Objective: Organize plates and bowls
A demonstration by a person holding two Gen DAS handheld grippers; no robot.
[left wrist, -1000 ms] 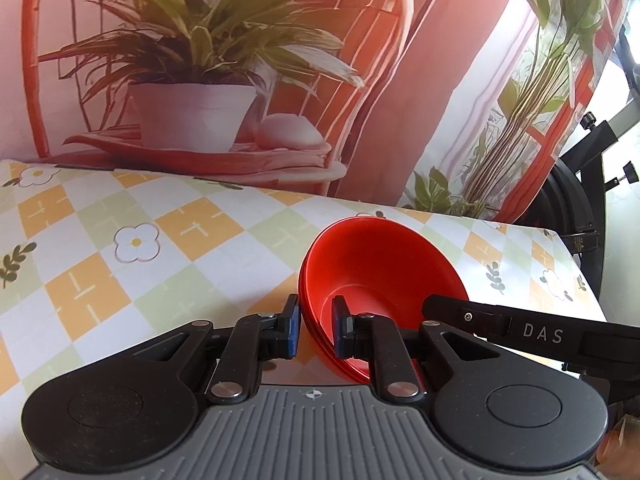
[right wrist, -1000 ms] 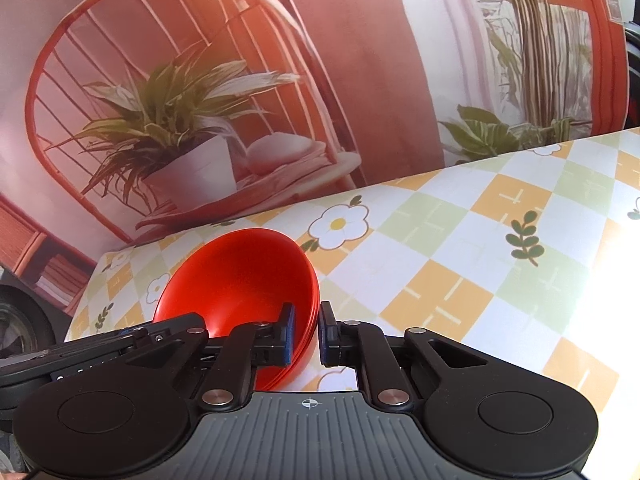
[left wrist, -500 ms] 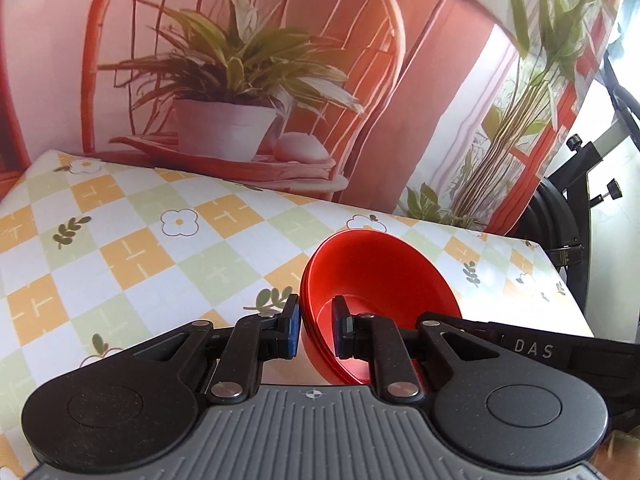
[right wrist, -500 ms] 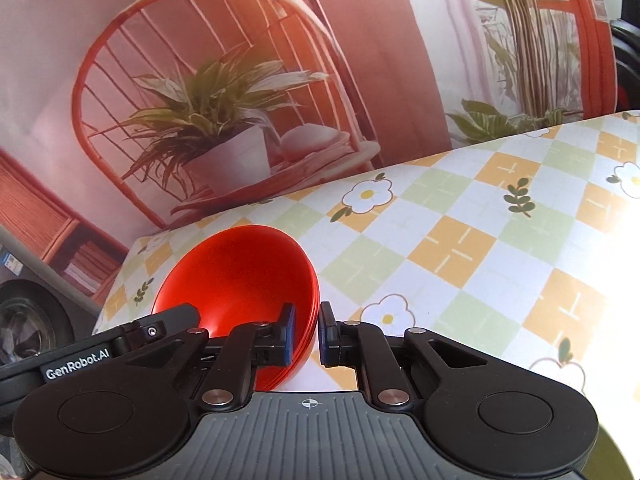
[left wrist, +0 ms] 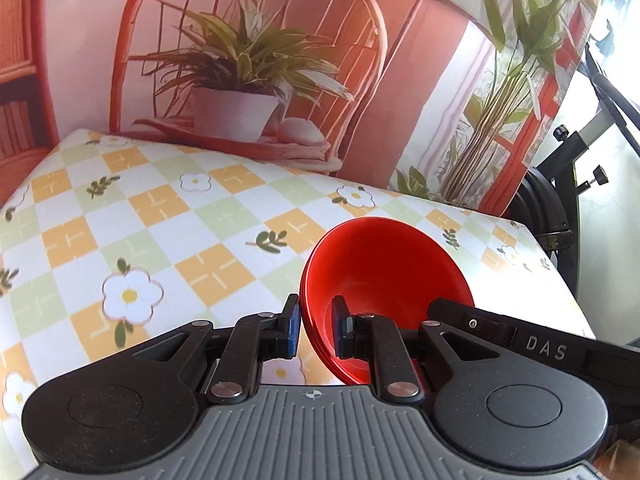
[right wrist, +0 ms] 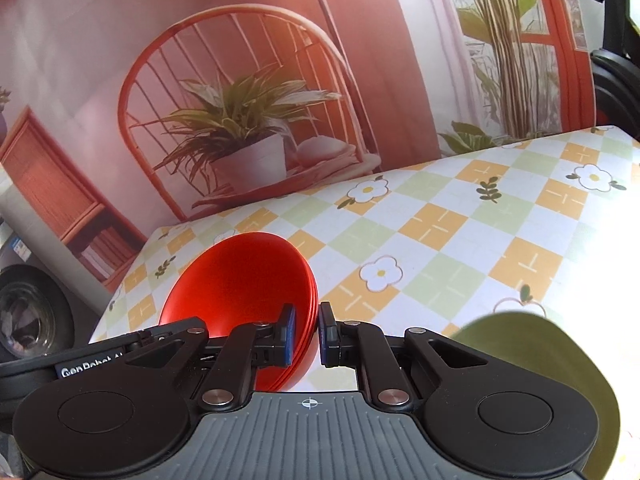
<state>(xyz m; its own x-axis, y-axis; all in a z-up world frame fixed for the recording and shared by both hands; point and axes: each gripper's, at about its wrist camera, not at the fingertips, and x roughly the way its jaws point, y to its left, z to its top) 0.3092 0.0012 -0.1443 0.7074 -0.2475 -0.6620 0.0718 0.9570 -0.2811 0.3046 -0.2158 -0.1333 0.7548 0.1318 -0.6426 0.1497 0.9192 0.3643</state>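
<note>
A stack of red bowls (left wrist: 384, 264) hangs tilted above the checked tablecloth (left wrist: 168, 216), held from both sides. My left gripper (left wrist: 316, 324) is shut on the stack's left rim, one finger inside and one outside. My right gripper (right wrist: 306, 332) is shut on the opposite rim of the same red bowls (right wrist: 240, 280). The right gripper's body (left wrist: 540, 348) shows in the left wrist view, and the left gripper's body (right wrist: 92, 364) shows in the right wrist view. An olive-green dish (right wrist: 536, 356) lies low at the right, partly hidden behind my right gripper.
A printed backdrop of a chair and potted plant (left wrist: 240, 80) rises behind the table. The table's right edge (left wrist: 560, 272) borders black exercise equipment (left wrist: 568, 184). A dark round machine (right wrist: 28, 320) stands off the table's left end.
Both grippers have risen and drawn back with the red bowls, so more tablecloth shows. The olive-green dish has come into the right wrist view.
</note>
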